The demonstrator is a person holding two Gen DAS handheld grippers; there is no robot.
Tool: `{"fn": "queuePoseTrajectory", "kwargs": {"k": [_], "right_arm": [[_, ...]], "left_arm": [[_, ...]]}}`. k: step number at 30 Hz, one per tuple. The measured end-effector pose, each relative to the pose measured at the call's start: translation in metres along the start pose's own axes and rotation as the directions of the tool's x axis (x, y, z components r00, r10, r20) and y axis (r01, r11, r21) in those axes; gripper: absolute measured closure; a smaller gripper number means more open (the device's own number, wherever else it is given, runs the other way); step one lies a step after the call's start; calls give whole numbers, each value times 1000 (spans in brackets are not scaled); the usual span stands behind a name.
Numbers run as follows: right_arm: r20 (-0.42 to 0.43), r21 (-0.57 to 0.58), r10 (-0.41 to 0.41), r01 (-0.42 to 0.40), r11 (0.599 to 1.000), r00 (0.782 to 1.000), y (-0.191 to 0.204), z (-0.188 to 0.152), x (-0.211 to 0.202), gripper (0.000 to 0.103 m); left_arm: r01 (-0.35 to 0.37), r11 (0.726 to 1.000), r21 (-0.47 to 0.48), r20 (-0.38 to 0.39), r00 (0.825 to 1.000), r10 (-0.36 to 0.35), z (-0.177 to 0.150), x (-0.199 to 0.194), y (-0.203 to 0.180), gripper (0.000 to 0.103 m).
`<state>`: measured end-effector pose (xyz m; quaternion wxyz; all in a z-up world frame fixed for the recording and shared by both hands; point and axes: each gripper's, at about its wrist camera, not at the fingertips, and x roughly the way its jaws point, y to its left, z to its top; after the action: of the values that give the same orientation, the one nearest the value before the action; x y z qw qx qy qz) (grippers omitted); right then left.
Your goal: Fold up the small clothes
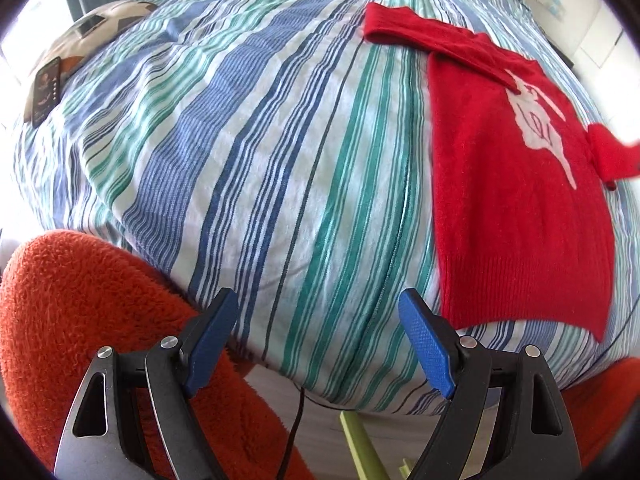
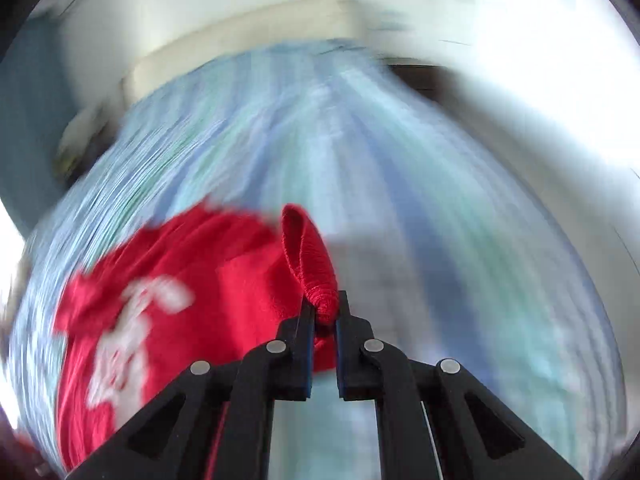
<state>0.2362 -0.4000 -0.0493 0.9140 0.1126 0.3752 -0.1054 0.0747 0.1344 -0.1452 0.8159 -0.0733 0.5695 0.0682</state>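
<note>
The right gripper (image 2: 323,312) is pinched tight on a bunched red cuff (image 2: 310,258), the end of a sleeve of the red sweater (image 2: 188,280); the knit bulges up from between the 2 black fingers (image 2: 298,344) and the cuff is lifted off the bedding. Behind and to the left of it in this heavily blurred view, the sweater's body lies on the striped bedcover (image 2: 360,160), its white figure (image 2: 132,332) facing up.

The left gripper (image 1: 318,336) is spread wide with nothing between its 2 blue pads (image 1: 430,344), poised over bare bedcover (image 1: 260,160) at the bed's near edge. The sweater (image 1: 512,208) lies flat toward the bed's right side, its ribbed hem at the near edge just beside the right-hand pad. One sleeve (image 1: 432,40) is folded across the chest. On the bed's far left corner, a football-pattern pillow (image 1: 100,28) carries a phone (image 1: 46,92). Orange fleece (image 1: 80,320) fills the near left, below the bed's edge.
</note>
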Motion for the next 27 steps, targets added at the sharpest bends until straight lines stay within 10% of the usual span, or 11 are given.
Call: {"fn": "queuePoseTrajectory", "kwargs": {"k": [7, 20, 25, 27], "right_arm": [[-61, 350, -151, 163, 922, 987, -170, -33, -15, 95], [-174, 311, -195, 242, 919, 965, -186, -78, 26, 95], [-162, 216, -188, 221, 951, 969, -168, -80, 6, 44], [-129, 178, -188, 209, 961, 974, -158, -84, -18, 43]], "left_arm": [[-39, 998, 56, -18, 999, 40, -3, 6, -17, 19], [-85, 995, 61, -28, 996, 87, -3, 1, -12, 19], [-25, 997, 70, 130, 991, 15, 36, -43, -13, 19], [16, 994, 112, 220, 975, -41, 69, -62, -26, 17]]}}
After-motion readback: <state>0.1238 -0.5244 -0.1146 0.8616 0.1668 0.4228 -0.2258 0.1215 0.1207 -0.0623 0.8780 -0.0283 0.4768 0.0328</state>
